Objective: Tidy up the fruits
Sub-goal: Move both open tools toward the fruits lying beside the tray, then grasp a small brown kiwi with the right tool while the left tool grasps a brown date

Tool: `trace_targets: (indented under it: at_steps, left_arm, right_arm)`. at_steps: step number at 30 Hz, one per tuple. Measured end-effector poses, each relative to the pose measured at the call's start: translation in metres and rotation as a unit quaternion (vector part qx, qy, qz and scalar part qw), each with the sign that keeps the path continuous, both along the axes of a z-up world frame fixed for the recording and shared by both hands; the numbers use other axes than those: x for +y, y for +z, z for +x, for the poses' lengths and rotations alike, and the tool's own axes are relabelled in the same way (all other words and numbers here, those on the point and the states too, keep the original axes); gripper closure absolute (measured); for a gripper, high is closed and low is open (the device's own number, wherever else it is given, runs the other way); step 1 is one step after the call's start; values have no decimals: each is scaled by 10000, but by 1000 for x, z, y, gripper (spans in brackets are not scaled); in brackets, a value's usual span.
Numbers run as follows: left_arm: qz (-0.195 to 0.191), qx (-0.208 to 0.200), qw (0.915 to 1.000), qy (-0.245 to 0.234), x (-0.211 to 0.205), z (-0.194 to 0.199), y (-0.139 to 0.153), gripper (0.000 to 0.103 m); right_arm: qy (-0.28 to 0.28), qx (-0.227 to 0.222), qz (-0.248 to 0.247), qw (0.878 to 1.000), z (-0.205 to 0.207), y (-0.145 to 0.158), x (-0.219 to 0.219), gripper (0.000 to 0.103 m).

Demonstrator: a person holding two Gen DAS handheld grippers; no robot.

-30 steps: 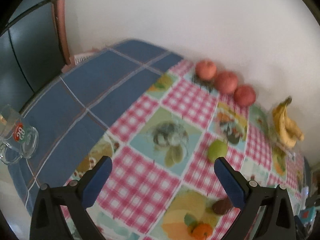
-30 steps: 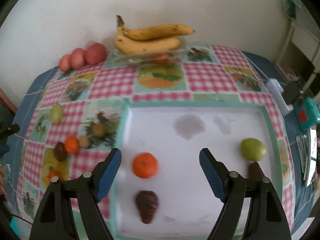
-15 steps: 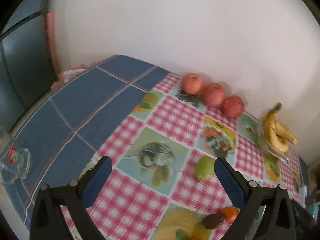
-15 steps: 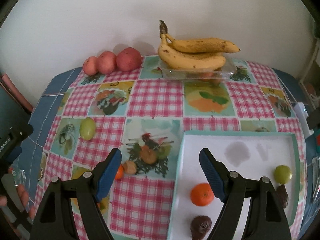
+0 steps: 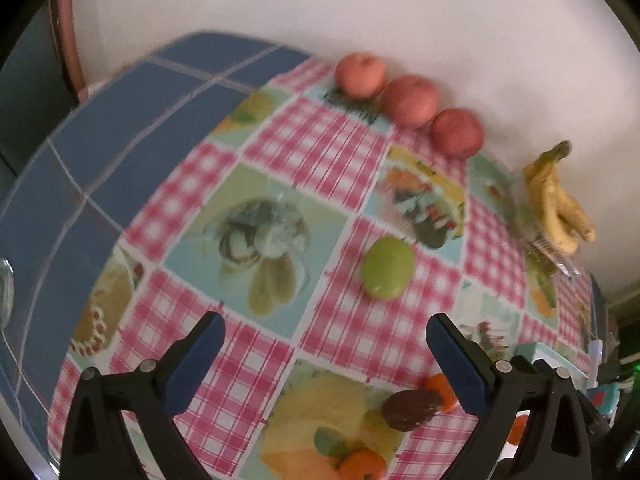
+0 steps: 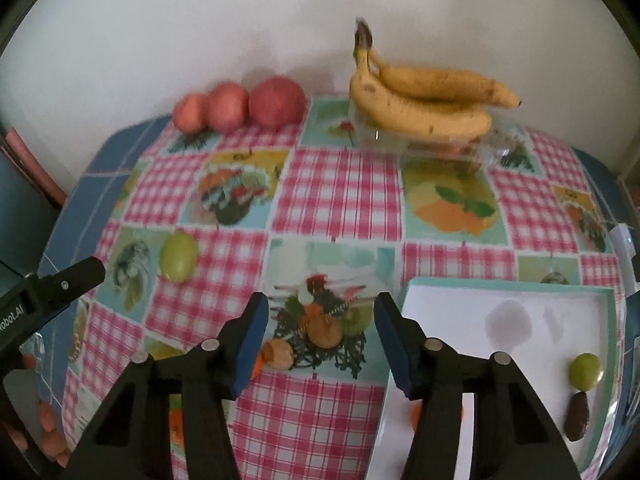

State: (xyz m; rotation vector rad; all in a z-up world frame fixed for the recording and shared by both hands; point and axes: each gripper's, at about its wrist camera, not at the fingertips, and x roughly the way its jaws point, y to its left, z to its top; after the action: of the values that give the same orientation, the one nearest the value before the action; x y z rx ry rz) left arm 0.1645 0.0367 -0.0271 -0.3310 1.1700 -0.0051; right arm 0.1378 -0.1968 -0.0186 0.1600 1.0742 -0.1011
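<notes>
A green fruit [image 5: 387,268] lies on the checked tablecloth just ahead of my left gripper [image 5: 324,344], which is open with nothing in it. A brown fruit [image 5: 412,408] and a tangerine [image 5: 438,388] lie by its right finger. My right gripper [image 6: 322,324] hangs over the cloth left of the white tray [image 6: 500,292]. Its jaws are closing with nothing pressed between them. A small brown fruit [image 6: 280,354] sits by its left finger. The tray holds a green fruit [image 6: 586,366], a brown fruit [image 6: 578,416] and a tangerine [image 6: 416,412] half hidden behind the right finger.
Three red apples [image 6: 276,100] line the wall, and bananas [image 6: 424,104] rest on a clear plastic box [image 6: 440,148]. One finger of the left gripper [image 6: 80,276] and a person's fingers [image 6: 48,428] show at the left. A white device [image 6: 622,240] sits at the right edge.
The right gripper swung left off the tray to over the cloth, and its jaws narrowed. The left gripper came down closer to the green fruit; the glass mug slid out of its view.
</notes>
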Motion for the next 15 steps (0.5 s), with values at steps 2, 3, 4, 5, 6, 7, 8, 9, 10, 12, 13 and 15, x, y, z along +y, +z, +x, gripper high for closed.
trace_targets:
  at_steps: [2, 3, 4, 5, 6, 7, 8, 9, 10, 12, 13, 15]
  left_arm:
    - [-37, 128, 9999, 54, 1, 0, -8, 2]
    - [-63, 183, 9998, 46, 1, 1, -11, 2]
    - [-79, 209, 9997, 30, 0, 1, -12, 2]
    - [-96, 223, 9997, 5, -1, 0, -13, 2]
    - [-107, 230, 9997, -35, -3, 0, -14, 2]
    - [-104, 239, 9996, -67, -6, 0, -14, 2]
    - [-97, 249, 9996, -100, -8, 0, -15, 2]
    - [-93, 266, 9995, -133, -11, 1, -16, 2]
    - [-104, 290, 9994, -161, -12, 1, -17, 2]
    - [-141, 344, 9991, -208, -16, 1, -19, 2]
    - [-152, 368, 9990, -217, -17, 1, -20, 2]
    - [-179, 416, 9986, -258, -20, 0, -23, 2]
  right_arm:
    - [17, 124, 36, 9999, 2, -11, -2, 53]
    - [36, 180, 44, 9998, 3, -16, -1, 54]
    - [48, 228, 52, 9997, 4, -20, -2, 54]
    - [50, 274, 61, 9996, 5, -25, -2, 54]
    - [55, 316, 68, 9995, 6, -29, -2, 54]
    - [60, 353, 71, 9993, 7, -32, -2, 55]
    - [60, 388, 70, 9992, 8, -36, -2, 55]
    - [67, 419, 75, 9991, 9, -40, -3, 55]
    - [73, 437, 75, 9990, 9, -42, -3, 57]
    - [83, 458, 62, 9989, 12, -48, -3, 60]
    - [85, 459, 61, 9989, 13, -50, -3, 61]
    - [89, 487, 98, 9987, 13, -56, -3, 65]
